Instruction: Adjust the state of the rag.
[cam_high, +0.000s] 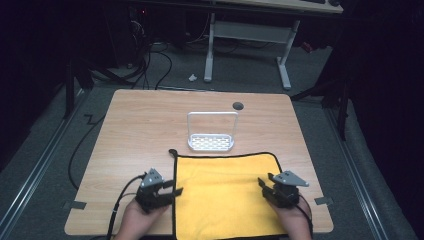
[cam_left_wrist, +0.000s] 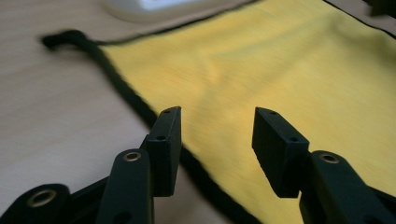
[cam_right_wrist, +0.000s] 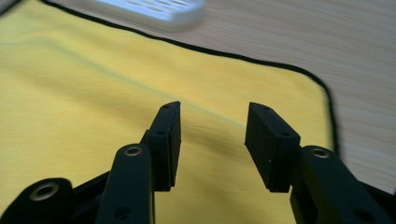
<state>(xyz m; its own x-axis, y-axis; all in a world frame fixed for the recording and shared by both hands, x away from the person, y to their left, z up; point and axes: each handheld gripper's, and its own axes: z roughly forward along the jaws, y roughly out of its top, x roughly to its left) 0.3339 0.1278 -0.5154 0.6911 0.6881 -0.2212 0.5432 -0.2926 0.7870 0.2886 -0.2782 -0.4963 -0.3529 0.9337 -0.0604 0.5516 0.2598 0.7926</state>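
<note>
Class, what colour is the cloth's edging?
Black, around the yellow cloth; clearest in the left gripper view.

From my screen I see a light wooden counter (cam_high: 140, 125) standing on a grey carpet floor (cam_high: 240, 80). Behind it stands a second desk (cam_high: 280, 5) with white metal legs (cam_high: 210, 50). Black cables (cam_high: 150, 65) lie on the floor near the far left side. Metal rails (cam_high: 35, 175) run along both sides of the counter. The room around is very dark; the light falls mostly on the counter.
</note>
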